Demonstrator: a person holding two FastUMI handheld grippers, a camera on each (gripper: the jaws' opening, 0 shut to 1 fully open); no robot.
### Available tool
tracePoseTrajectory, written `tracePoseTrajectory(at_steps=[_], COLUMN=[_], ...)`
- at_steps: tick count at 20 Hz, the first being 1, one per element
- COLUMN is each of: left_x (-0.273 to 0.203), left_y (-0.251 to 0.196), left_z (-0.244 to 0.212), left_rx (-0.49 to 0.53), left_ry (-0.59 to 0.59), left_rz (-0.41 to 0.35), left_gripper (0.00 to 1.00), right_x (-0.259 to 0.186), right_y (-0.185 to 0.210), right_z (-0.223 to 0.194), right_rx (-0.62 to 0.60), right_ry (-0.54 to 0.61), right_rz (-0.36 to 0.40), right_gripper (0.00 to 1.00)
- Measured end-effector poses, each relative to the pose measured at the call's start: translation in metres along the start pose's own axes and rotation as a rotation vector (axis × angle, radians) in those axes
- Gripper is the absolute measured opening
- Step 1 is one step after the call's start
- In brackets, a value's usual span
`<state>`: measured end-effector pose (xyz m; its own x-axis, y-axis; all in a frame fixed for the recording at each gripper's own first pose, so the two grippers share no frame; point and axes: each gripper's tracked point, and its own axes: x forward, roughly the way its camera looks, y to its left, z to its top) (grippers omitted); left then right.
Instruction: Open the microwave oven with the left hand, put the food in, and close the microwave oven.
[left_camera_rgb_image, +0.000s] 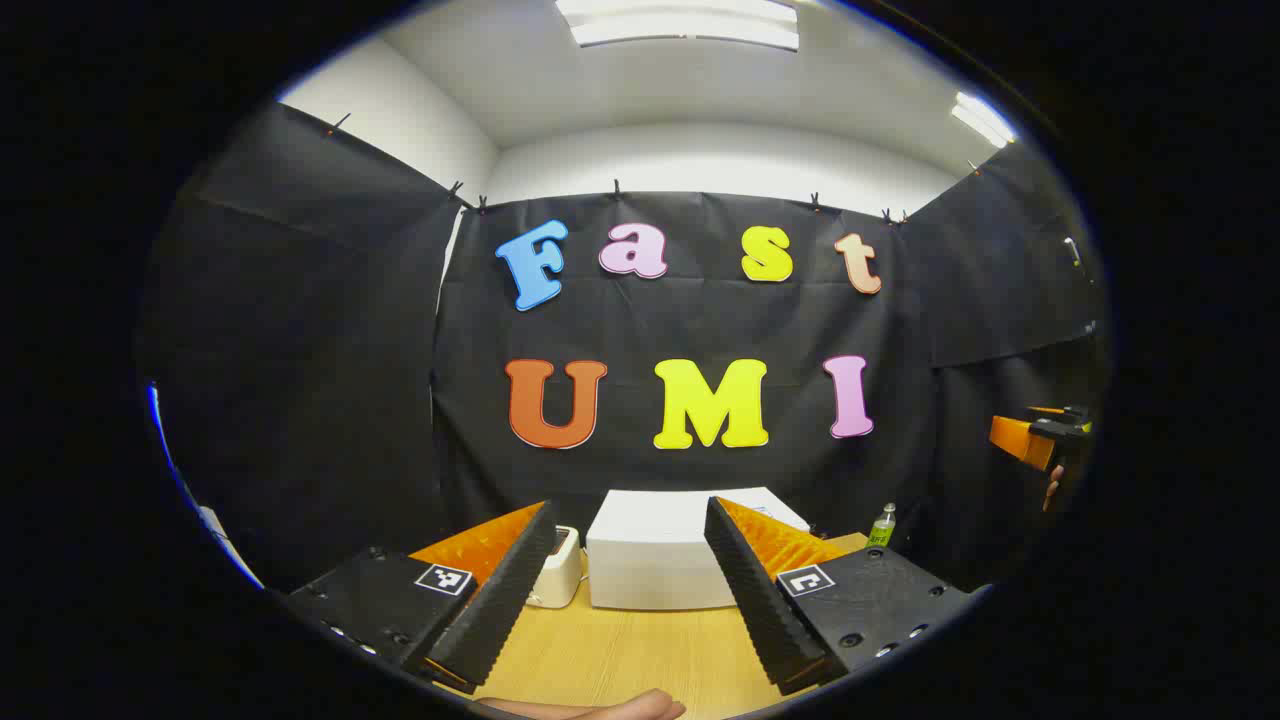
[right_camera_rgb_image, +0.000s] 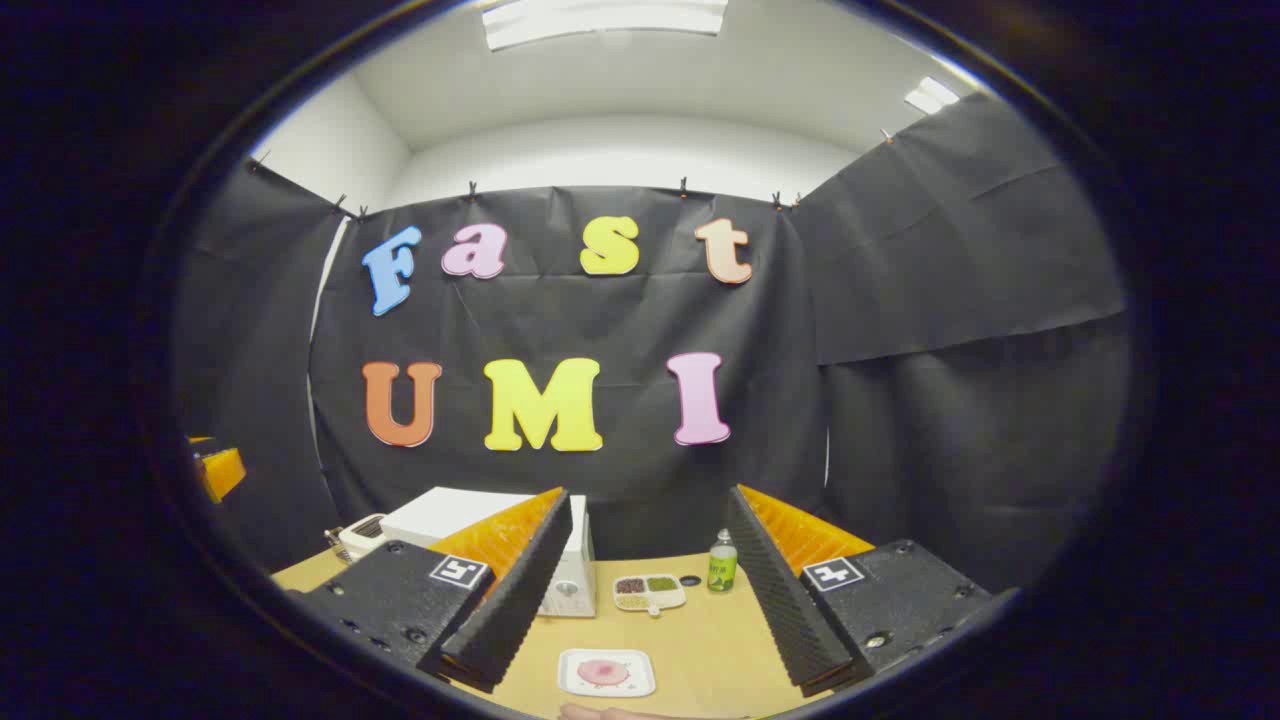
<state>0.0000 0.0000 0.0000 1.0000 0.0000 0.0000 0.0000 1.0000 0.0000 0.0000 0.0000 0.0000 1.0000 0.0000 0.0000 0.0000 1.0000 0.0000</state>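
While shut, white boxy microwave oven (left_camera_rgb_image: 660, 560); pink food (right_camera_rgb_image: 603, 672) on white plate (right_camera_rgb_image: 572, 675).

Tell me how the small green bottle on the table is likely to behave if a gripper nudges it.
The green bottle stands upright, tall for its narrow base, so a push near the cap would probably tip it. Its round body suggests it would then roll on the smooth wooden table. It looks small, so likely light. How full it is cannot be told.

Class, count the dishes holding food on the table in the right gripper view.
2: a white plate nearest the camera, and a divided dish behind it, beside the green bottle.
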Motion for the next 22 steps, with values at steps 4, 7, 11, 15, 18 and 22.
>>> tracePoseTrajectory(at_steps=[4,7,11,15,18,22], left_x=[0.002,0.005,0.007,0.021,0.041,0.086], left_y=[-0.012,-0.016,-0.022,-0.032,-0.047,-0.073], left_z=[0.001,0.003,-0.002,-0.011,-0.016,-0.048], left_rx=[-0.008,-0.006,-0.011,-0.02,-0.032,-0.097], left_ry=[0.015,0.01,0.025,0.04,0.027,0.065], left_rz=[-0.036,-0.039,-0.052,-0.055,-0.091,-0.136], left_gripper=[0.94,0.94,0.95,0.94,0.94,0.95], right_x=[-0.003,-0.005,-0.006,-0.005,-0.004,-0.001], right_y=[-0.012,-0.019,-0.028,-0.03,-0.03,-0.032], right_z=[0.0,0.0,0.001,-0.002,-0.008,-0.013], right_rx=[0.001,0.039,0.055,0.039,0.057,0.051], right_ry=[-0.005,-0.009,-0.017,-0.023,-0.004,0.003], right_rz=[-0.02,-0.028,-0.029,-0.032,-0.012,-0.004], right_gripper=[0.99,0.99,0.99,0.99,0.99,0.99])
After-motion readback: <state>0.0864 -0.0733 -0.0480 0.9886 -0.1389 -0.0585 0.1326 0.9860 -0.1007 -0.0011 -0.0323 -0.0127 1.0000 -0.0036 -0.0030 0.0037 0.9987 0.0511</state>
